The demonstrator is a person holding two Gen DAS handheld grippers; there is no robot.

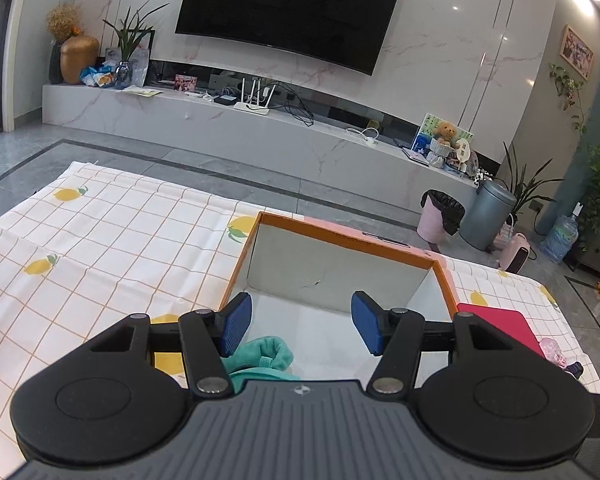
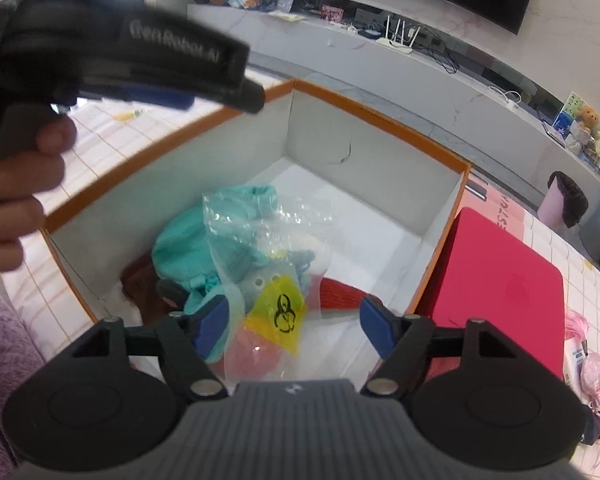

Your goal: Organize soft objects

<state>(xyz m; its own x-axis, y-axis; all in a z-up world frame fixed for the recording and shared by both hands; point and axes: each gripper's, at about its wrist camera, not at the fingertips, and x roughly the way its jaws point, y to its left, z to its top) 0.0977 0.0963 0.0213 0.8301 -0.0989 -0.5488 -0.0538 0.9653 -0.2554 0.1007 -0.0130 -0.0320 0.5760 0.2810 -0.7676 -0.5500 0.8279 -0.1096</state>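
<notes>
Stood on the lemon-print table [image 1: 100,232]: an orange-rimmed box [image 2: 380,116], red lid [image 2: 496,276] just beside. Lay inside it: teal cloth [image 2: 180,248], red knit piece [image 2: 340,292], clear bag [image 2: 268,240] with yellow biohazard label. Hovered above, right gripper [image 2: 294,324] fingers released, nothing grasped. Left gripper [image 1: 300,326] fingers likewise spread, empty.

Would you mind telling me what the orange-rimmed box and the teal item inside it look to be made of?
Orange-rimmed box: probably cardboard, with matte white walls that are flat and stiff, one scuffed. Teal item: apparently soft fleecy or knitted fabric, matte, bunched in folds.
</notes>
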